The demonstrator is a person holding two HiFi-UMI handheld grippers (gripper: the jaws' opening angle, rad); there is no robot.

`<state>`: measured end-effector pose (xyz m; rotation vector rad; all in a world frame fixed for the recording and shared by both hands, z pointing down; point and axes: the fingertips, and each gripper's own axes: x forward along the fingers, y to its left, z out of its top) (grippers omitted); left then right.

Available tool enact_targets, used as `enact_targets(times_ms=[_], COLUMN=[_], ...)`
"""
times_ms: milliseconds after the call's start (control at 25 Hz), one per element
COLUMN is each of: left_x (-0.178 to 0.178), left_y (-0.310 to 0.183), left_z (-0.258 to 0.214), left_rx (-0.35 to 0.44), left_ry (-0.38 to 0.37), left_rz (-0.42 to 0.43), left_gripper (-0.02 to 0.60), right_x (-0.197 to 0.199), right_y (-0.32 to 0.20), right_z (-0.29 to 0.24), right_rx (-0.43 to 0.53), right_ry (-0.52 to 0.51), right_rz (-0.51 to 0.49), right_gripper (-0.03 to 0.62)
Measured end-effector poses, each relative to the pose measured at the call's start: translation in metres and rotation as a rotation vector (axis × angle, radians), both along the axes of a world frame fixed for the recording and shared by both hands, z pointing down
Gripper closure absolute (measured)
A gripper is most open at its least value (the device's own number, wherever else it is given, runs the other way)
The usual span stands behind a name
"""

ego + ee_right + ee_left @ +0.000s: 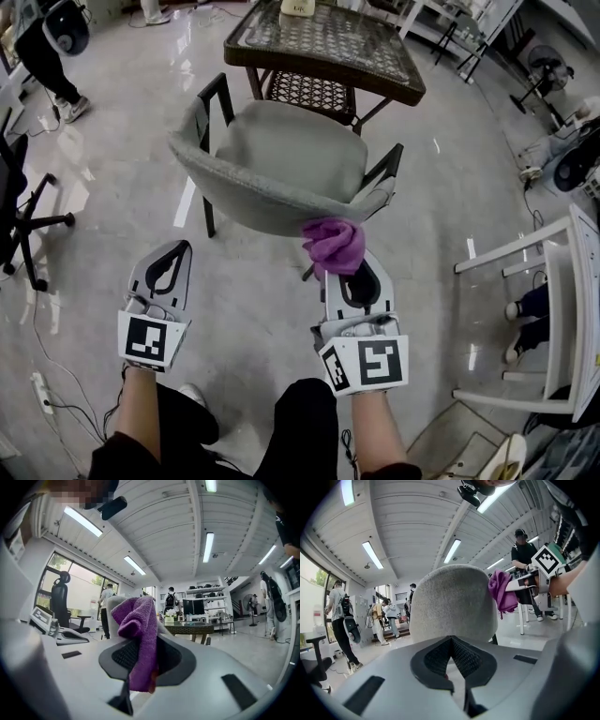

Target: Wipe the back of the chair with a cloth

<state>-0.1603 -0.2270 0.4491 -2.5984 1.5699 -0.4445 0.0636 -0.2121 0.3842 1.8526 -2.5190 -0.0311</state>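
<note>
One outstretched right gripper (349,274), cloth (333,244) against chair (272,187) back.

Chair (281,164): mid-floor, tabletop (328,47) behind it.
Cloth (333,246): against chair back's right end, in right claw (354,272).
Left claw (172,248): before chair back, left of cloth, apart.

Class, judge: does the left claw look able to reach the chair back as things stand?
Probably yes: the left claw, shut and empty, faces the chair back with nothing between them. The cloth is in the right claw.
</note>
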Motion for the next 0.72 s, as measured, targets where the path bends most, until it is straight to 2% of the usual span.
enact_targets(times_ms=[200, 360, 480, 600, 720], left_x=[-0.007, -0.009, -0.014, -0.010, -0.005], left_y=[-0.006, 0.004, 0.012, 0.016, 0.022], left_z=[0.019, 0.041, 0.049, 0.044, 0.053], left_rx=[0.080, 0.074, 0.091, 0.141, 0.140], left_ry=[0.043, 0.005, -0.012, -0.021, -0.043], left_rz=[-0.030, -0.013, -0.019, -0.033, -0.022], left_gripper=[0.572, 0.572, 0.572, 0.572, 0.572], right_x=[-0.052, -0.080, -0.084, -0.075, -0.064], right_y=[-0.002, -0.010, -0.017, -0.021, -0.023], right_z=[0.031, 0.049, 0.060, 0.066, 0.068], right_rx=[0.006, 0.030, 0.015, 0.011, 0.015], right_ry=[0.008, 0.021, -0.017, -0.024, -0.053], right_rz=[-0.123, -0.178, -0.191, -0.174, -0.183], right_gripper=[0.499, 0.499, 0.499, 0.499, 0.499])
